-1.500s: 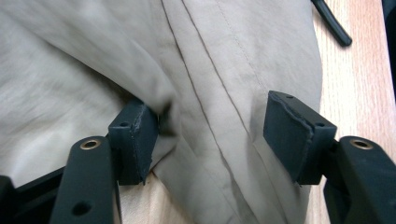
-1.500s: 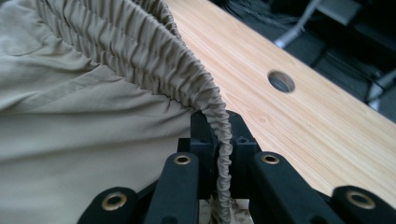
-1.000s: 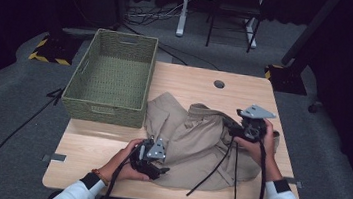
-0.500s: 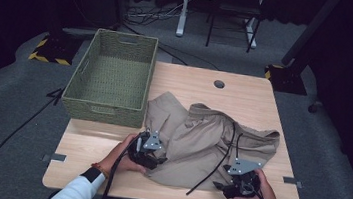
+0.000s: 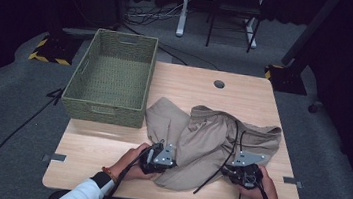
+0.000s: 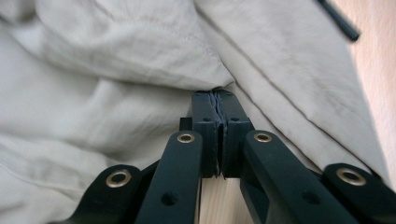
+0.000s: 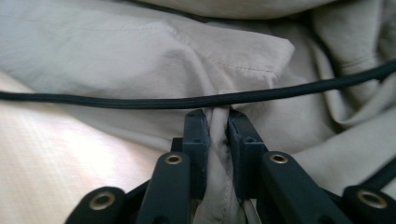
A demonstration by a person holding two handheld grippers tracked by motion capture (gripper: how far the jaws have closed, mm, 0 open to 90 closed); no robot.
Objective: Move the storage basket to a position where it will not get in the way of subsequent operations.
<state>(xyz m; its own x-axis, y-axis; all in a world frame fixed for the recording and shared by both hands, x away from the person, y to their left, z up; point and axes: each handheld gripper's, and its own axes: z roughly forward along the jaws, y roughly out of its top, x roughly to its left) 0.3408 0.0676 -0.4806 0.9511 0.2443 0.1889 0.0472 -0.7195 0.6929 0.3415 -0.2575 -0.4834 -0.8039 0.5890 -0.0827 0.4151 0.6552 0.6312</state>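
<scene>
The left gripper [image 6: 218, 100] has just closed, pinching the beige garment's [image 5: 210, 138] edge. The right gripper [image 7: 218, 116], jaws just closing, pinches a fold of it on the tabletop [image 5: 186, 83]

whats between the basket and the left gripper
Bare wooden table in the high view; the beige garment lies just to the right of that stretch between basket and left gripper.

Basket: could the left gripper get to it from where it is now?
Probably yes. The basket stands just beyond the left gripper, with bare table between. But its jaws are pinched on the beige garment, so the cloth would drag along.
</scene>
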